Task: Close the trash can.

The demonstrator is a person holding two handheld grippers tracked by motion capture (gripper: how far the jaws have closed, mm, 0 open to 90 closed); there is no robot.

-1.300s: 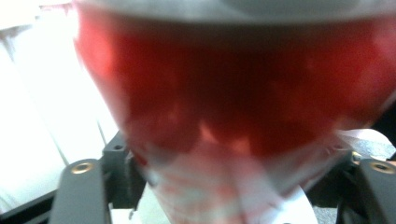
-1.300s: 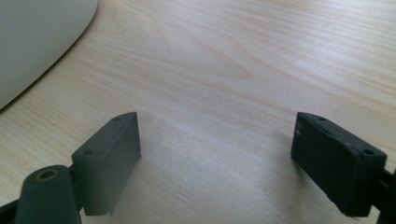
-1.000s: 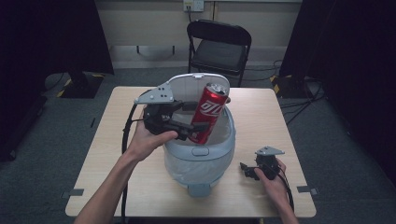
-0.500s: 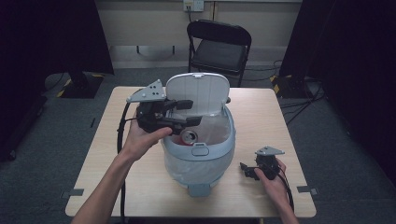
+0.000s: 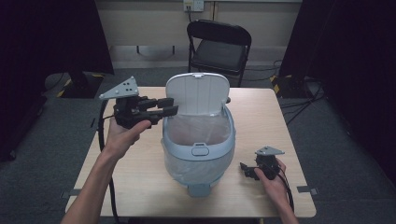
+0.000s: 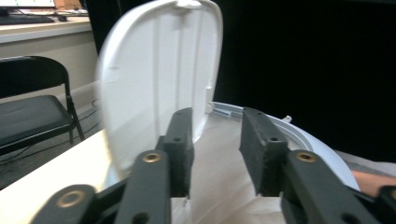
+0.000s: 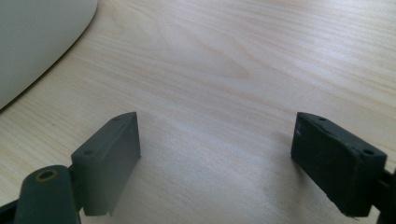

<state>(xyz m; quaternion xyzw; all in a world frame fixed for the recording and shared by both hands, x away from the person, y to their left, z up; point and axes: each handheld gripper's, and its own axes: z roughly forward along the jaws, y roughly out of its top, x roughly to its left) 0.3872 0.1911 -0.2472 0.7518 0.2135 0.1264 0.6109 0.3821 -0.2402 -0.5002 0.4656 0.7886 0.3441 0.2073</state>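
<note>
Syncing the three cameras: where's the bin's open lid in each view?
High view: the lid stands upright at centre, behind the bin.
Left gripper view: it fills the upper left, just beyond the left tool.
Right gripper view: the lid is not in it.
Shared landmark: the wooden table, also at.

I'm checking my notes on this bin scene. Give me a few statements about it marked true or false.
1. The bin's lid stands open. True.
2. The left tool grips a red can. False: nothing is between its jaws, which have just been closing.
3. The right tool rests low on the table, jaws open. True.
4. The bin has no liner. False: a pale liner shows inside.
5. A chair stands beyond the table. True.
</note>
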